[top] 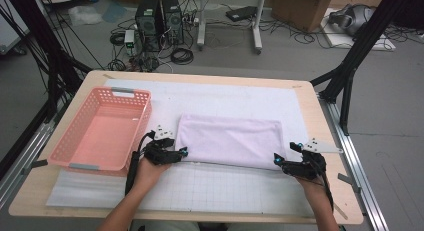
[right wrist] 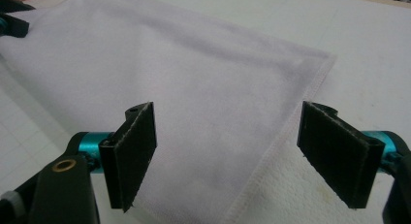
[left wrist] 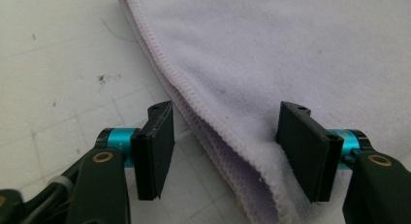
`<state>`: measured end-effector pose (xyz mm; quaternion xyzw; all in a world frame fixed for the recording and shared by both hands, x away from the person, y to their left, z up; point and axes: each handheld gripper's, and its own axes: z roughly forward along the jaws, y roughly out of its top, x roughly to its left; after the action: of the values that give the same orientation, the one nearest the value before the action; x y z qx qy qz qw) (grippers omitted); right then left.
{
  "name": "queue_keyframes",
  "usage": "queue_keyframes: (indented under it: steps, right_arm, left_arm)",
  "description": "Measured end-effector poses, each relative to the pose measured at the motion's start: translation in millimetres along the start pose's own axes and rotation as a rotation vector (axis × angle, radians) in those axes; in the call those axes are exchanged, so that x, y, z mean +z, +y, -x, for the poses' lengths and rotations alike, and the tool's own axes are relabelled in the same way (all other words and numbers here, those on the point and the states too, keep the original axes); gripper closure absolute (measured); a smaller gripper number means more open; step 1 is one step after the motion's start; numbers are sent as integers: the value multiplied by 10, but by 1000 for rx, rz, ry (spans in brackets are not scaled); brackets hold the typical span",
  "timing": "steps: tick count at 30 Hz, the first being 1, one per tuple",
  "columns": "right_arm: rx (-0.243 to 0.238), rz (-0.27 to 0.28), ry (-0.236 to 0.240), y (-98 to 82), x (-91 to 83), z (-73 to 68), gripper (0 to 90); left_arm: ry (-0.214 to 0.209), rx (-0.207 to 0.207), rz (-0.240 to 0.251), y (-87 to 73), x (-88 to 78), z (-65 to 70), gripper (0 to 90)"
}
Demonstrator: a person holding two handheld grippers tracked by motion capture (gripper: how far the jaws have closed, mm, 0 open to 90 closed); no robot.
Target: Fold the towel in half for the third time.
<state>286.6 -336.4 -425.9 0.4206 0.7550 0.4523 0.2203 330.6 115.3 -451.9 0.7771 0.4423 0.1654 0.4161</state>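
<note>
A pale lilac folded towel [top: 230, 138] lies flat in the middle of the white grid mat [top: 200, 186]. My left gripper [top: 184, 152] sits at the towel's near left corner. In the left gripper view its jaws are open [left wrist: 228, 151] and straddle the towel's layered hem [left wrist: 271, 54]: one pad is over bare mat, the other over the cloth. My right gripper [top: 276, 160] is at the near right corner, open [right wrist: 237, 156], with the towel's stitched edge [right wrist: 184, 73] between its pads. Neither pair of pads presses on the cloth.
A pink plastic basket [top: 125, 93] stands on the left of the table, close to my left hand. The wooden table's edge [top: 330, 141] runs along the right. On the floor beyond are cables, computer towers [top: 160, 16] and a cardboard box [top: 305, 8].
</note>
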Motion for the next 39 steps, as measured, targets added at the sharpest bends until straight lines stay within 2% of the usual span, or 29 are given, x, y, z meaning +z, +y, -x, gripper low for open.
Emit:
queue_keyframes:
  steps: [3, 5, 7, 10, 14, 15, 18, 19, 21, 24, 33, 39]
  right_arm:
    - [-3, -5, -1, 15, 28, -23, 208]
    - [-14, -22, 9, 28, 72, -45, 208]
    - [-16, -24, 9, 35, 88, -52, 208]
    - [-14, -26, 19, 72, 125, -89, 208]
    - [-37, -22, 49, 159, 216, -172, 208]
    - [-42, -20, 55, 190, 248, -197, 208]
    - [-60, -26, 84, 289, 378, -268, 208]
    - [-71, -35, 104, 362, 478, -315, 208]
    - [-80, -38, 114, 404, 525, -337, 208]
    - [-80, -37, 146, 528, 660, -400, 208]
    - [-130, -89, 203, 893, 1105, -565, 209]
    - [-155, -106, 239, 1116, 1410, -755, 230]
  left_arm:
    - [-8, -1, 4, -1, -1, 1, 447]
    - [-28, 4, 3, -1, -4, 3, 535]
    - [-47, 0, 4, -3, -3, -2, 558]
    - [-77, -34, 4, -7, -3, -12, 633]
    - [-114, -108, 7, -19, 3, -17, 739]
    - [-112, -114, 6, -21, 1, -16, 759]
    - [-116, -126, 10, -26, -4, -15, 771]
    - [-116, -130, 9, -29, -8, -17, 777]
    - [-115, -131, 12, -32, -17, -9, 782]
    - [-121, -145, 17, -41, -27, -11, 786]
    - [-148, -173, 15, -102, -148, 1, 803]
    - [-162, -175, 12, -159, -231, 32, 806]
